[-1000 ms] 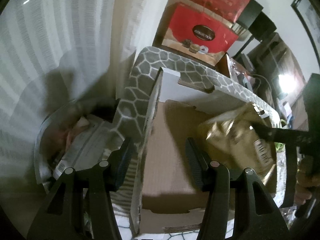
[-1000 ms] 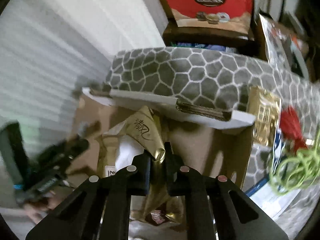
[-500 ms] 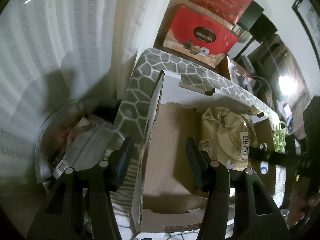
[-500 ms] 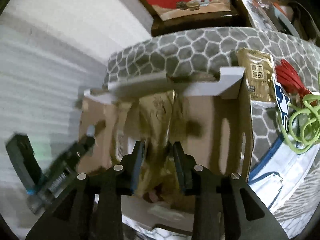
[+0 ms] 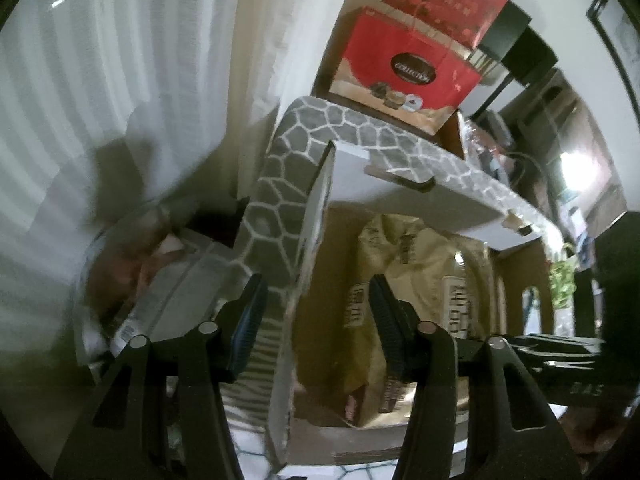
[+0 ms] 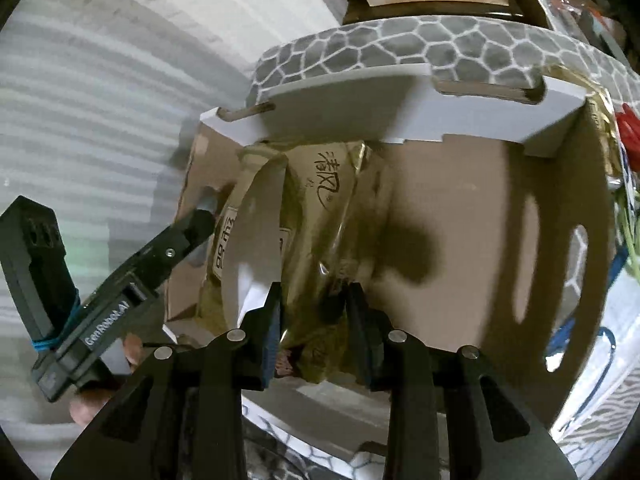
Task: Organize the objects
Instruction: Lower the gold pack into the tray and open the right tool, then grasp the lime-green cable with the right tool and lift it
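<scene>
An open cardboard box (image 6: 500,208) with white flaps stands on a grey honeycomb-patterned cushion (image 6: 420,40). Gold foil packets (image 6: 320,216) lie inside it, also seen in the left wrist view (image 5: 404,276). My right gripper (image 6: 316,320) is open just above the packets, its jaws either side of the foil, not clamped. My left gripper (image 5: 316,312) is open and straddles the box's left wall (image 5: 316,216), one finger outside and one inside; it shows in the right wrist view (image 6: 192,228) at the box's left edge.
A red gift bag (image 5: 408,68) stands behind the cushion. Another gold packet (image 6: 600,132), a red item (image 6: 628,132) and green cord (image 6: 628,240) lie right of the box. A clear bin with papers (image 5: 160,280) sits left. A white striped curtain is behind.
My right gripper has let go of the gold packet, opened and drawn back a little. The packet now lies in the box. My left gripper has stayed on the box wall.
</scene>
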A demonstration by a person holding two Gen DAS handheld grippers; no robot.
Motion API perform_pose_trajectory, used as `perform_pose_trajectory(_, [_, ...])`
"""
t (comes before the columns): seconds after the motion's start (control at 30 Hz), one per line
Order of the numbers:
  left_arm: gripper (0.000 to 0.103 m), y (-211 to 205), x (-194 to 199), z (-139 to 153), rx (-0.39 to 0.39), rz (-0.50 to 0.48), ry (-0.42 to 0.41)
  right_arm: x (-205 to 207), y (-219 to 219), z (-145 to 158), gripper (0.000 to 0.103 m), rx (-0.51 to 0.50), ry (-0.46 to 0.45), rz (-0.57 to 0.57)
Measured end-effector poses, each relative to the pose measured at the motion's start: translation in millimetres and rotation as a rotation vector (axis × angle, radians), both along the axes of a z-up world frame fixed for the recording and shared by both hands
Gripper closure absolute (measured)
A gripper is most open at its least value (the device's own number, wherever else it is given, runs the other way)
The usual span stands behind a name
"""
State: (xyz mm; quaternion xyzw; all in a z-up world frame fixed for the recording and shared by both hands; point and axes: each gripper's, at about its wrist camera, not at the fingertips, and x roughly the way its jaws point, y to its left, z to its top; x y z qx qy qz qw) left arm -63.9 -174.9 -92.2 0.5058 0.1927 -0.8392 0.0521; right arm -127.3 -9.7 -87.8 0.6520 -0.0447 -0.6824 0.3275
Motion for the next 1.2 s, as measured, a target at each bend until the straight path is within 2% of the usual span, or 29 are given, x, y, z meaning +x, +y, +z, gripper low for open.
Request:
perform_pose_trajectory(0.07, [0.068, 0, -1, -2, -0.012, -0.006, -0.008, 0, 1, -1, 0.069, 0.001, 0.007, -0.007])
perform_pose_trajectory(0.13, [0.069, 0, -1, -4, -0.013, -0.012, -0.011, 0, -1, -2, 0.065, 0.000, 0.004, -0.008])
perform_pose_trajectory(0.3, [0.071, 5, -2, -6, -0.041, -0.015, -0.016, 3, -7, -4, 0.064, -0.001, 0.011, 0.006])
perform_pose_trajectory(0.4, [0.082, 10, -3, -7, -0.077, -0.036, -0.023, 6, -7, 3, 0.064, 0.012, 0.058, 0.009])
perform_pose_trajectory(0.47, [0.084, 12, -3, -8, -0.092, -0.038, -0.027, 6, -3, 11, 0.060, 0.019, 0.108, 0.009])
perform_pose_trajectory(0.5, [0.085, 12, -4, -9, -0.093, -0.038, -0.030, 6, 4, 18, 0.057, 0.019, 0.135, 0.006])
perform_pose_trajectory(0.63, [0.085, 13, -5, -10, -0.097, -0.034, -0.029, 0, 34, 42, 0.056, 0.052, 0.221, -0.004])
perform_pose_trajectory(0.7, [0.085, 14, -5, -10, -0.106, -0.035, -0.029, -5, 51, 52, 0.050, 0.080, 0.263, -0.014])
perform_pose_trajectory(0.87, [0.085, 14, -5, -9, -0.109, -0.037, -0.029, -23, 108, 71, 0.046, 0.117, 0.316, -0.068])
perform_pose_trajectory(1.0, [0.085, 15, -6, -9, -0.111, -0.036, -0.029, -42, 155, 68, 0.037, 0.196, 0.354, -0.124])
perform_pose_trajectory(1.2, [0.085, 15, -6, -9, -0.110, -0.037, -0.029, -70, 206, 45, 0.036, 0.389, 0.437, -0.197])
